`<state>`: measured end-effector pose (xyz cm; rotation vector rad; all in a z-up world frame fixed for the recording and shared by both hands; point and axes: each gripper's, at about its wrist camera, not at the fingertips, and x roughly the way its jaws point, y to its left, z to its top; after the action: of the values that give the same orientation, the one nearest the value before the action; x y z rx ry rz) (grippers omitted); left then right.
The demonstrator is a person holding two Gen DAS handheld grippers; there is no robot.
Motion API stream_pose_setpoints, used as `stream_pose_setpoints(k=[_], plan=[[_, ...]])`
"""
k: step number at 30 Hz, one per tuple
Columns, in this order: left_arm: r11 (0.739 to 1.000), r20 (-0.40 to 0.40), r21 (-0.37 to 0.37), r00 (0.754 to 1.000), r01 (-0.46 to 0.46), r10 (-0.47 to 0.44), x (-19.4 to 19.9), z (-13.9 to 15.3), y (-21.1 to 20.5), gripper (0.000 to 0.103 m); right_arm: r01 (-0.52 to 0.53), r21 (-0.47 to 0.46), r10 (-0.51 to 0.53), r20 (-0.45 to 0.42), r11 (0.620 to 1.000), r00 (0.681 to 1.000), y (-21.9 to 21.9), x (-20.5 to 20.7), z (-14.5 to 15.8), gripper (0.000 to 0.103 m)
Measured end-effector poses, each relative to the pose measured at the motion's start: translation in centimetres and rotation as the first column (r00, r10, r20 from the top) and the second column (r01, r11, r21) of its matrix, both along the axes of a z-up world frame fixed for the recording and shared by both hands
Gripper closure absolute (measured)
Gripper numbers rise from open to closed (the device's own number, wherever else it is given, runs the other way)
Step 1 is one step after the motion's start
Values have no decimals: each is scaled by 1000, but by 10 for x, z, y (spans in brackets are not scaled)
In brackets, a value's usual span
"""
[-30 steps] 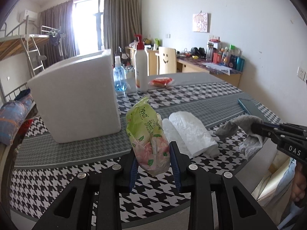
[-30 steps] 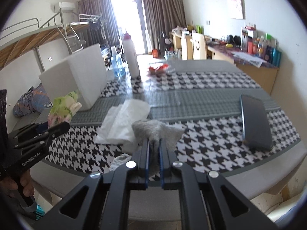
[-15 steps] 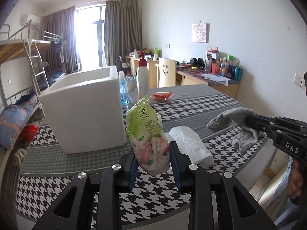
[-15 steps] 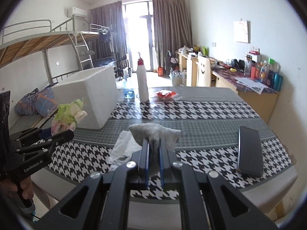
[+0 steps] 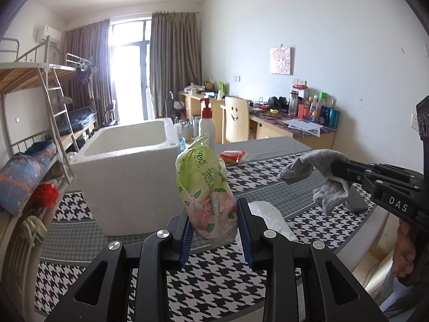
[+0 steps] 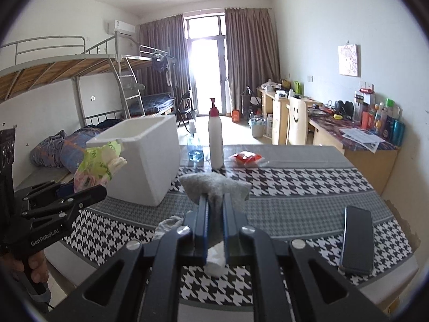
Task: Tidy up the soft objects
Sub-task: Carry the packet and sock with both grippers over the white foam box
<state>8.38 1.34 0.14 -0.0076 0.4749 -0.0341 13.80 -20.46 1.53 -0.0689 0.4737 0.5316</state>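
My left gripper [image 5: 214,225] is shut on a green and pink flowered tissue pack [image 5: 206,187], held up above the table in front of the open white foam box [image 5: 126,177]. My right gripper [image 6: 214,214] is shut on a grey cloth [image 6: 214,185], held in the air over the table. The cloth [image 5: 319,177] and right gripper [image 5: 340,171] show at the right of the left wrist view. The tissue pack [image 6: 93,163] and left gripper [image 6: 77,190] show at the left of the right wrist view, beside the foam box [image 6: 147,158]. A white plastic bag [image 5: 270,217] lies on the table below.
On the houndstooth tablecloth [image 6: 295,182] stand a white pump bottle [image 6: 215,139], a blue-liquid bottle [image 6: 194,147], a red packet [image 6: 245,158] and a dark phone [image 6: 358,238] near the right edge. Bunk beds are left, desks right.
Both grippers have risen well above the table with their loads. The grey cloth has been lifted off the table. The foam box's open top has come into view.
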Motion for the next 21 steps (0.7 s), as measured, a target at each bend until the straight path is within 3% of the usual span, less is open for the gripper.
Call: stream_pose_setpoints(k=[21], plan=[[999,24,25,999,31,-31,33,29,-2,71,-2,28,1,39,1000,999,15,15,25,92]])
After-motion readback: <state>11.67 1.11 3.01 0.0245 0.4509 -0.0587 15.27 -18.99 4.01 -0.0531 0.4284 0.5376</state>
